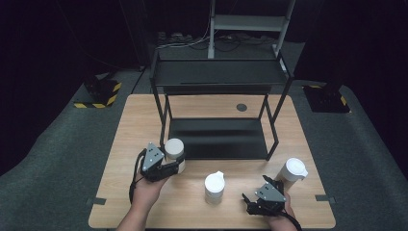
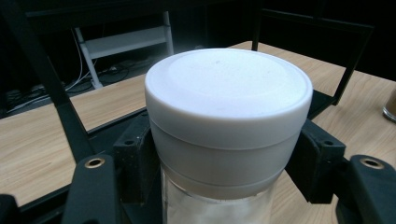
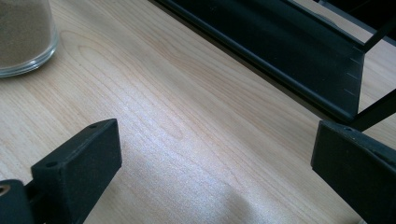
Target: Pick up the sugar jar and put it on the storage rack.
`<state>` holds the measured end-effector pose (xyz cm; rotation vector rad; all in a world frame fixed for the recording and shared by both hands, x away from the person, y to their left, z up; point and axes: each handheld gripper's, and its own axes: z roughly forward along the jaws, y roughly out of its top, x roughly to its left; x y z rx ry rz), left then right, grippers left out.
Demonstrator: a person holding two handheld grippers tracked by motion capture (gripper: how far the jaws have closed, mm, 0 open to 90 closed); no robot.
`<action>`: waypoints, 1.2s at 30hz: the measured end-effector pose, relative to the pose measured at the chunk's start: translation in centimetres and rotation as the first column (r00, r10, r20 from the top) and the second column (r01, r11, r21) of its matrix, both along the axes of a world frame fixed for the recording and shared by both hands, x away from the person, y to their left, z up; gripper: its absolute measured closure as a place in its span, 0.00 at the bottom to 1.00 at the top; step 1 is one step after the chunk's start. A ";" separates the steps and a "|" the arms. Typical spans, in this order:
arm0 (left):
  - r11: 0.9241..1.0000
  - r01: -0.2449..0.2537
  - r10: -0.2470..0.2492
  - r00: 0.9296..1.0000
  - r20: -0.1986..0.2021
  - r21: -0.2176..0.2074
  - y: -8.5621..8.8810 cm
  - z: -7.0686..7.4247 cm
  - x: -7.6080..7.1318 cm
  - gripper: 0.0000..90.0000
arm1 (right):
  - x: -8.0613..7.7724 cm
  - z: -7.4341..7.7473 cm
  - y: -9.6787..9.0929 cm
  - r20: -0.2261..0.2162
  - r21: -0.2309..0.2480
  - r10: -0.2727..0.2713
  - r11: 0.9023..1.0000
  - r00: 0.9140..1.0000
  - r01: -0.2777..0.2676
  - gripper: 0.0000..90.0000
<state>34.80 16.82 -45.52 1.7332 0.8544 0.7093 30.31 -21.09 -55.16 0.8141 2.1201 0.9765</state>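
While clamped, white-lidded jar (image 2: 228,116) shows pale contents.

A matt white plastic lid (image 2: 228,93) is seen on a clear glass jar (image 2: 215,207); the table (image 3: 187,116) is pale smooth wood, the rack (image 1: 216,137) matt black metal.
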 end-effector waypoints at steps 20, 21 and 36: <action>1.000 -0.014 0.014 1.000 -0.020 0.000 -2.2 0.1 3.1 0.38 | 0.0 0.0 0.0 0.001 -0.005 0.009 1.000 1.000 -0.009 0.01; 1.000 -0.015 0.015 1.000 -0.020 0.001 -2.3 0.1 3.2 0.38 | 0.0 0.0 0.0 0.000 -0.004 0.009 1.000 1.000 -0.009 0.01; 0.999 -0.040 0.041 0.998 -0.043 0.016 -3.0 -0.4 5.7 0.38 | 0.0 0.0 0.0 -0.001 -0.002 0.013 1.000 1.000 -0.013 0.01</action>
